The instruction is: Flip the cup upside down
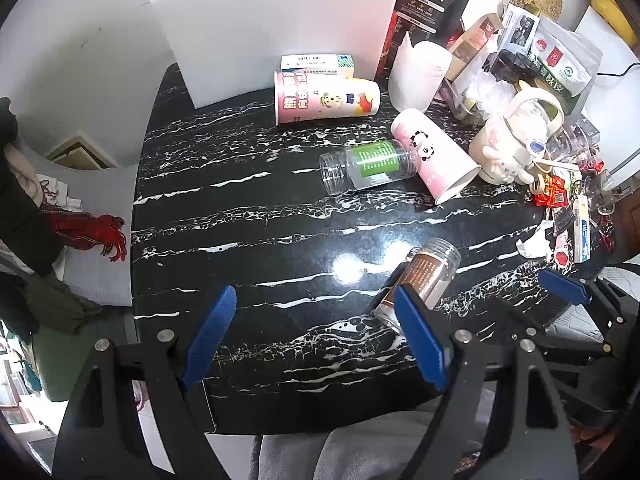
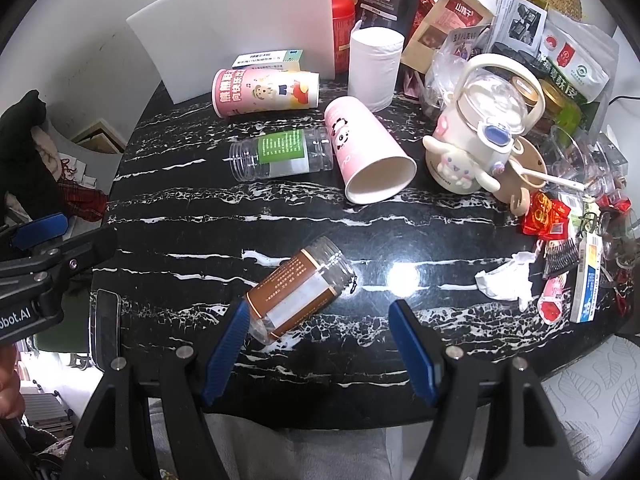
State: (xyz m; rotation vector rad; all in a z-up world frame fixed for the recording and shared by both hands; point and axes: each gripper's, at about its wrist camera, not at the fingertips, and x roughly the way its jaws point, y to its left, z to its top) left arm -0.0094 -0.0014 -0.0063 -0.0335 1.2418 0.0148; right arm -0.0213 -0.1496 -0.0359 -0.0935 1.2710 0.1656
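Note:
A pink paper cup with a panda print (image 2: 370,156) lies on its side on the black marble table (image 2: 280,216), mouth toward me; it also shows in the left wrist view (image 1: 434,154). A second pink printed cup (image 2: 266,92) lies on its side farther back, also seen from the left (image 1: 326,98). My right gripper (image 2: 316,344) is open and empty above the near table edge, with a brown-label clear jar (image 2: 300,288) lying just ahead of its left finger. My left gripper (image 1: 316,336) is open and empty; the same jar (image 1: 424,280) lies by its right finger.
A clear jar with a green label (image 2: 280,154) lies on its side beside the panda cup. A white foam board (image 2: 236,32) leans at the back. A paper roll (image 2: 374,68), a cream kettle (image 2: 480,136), packets and wrappers crowd the right side. A phone (image 2: 105,324) lies at the left edge.

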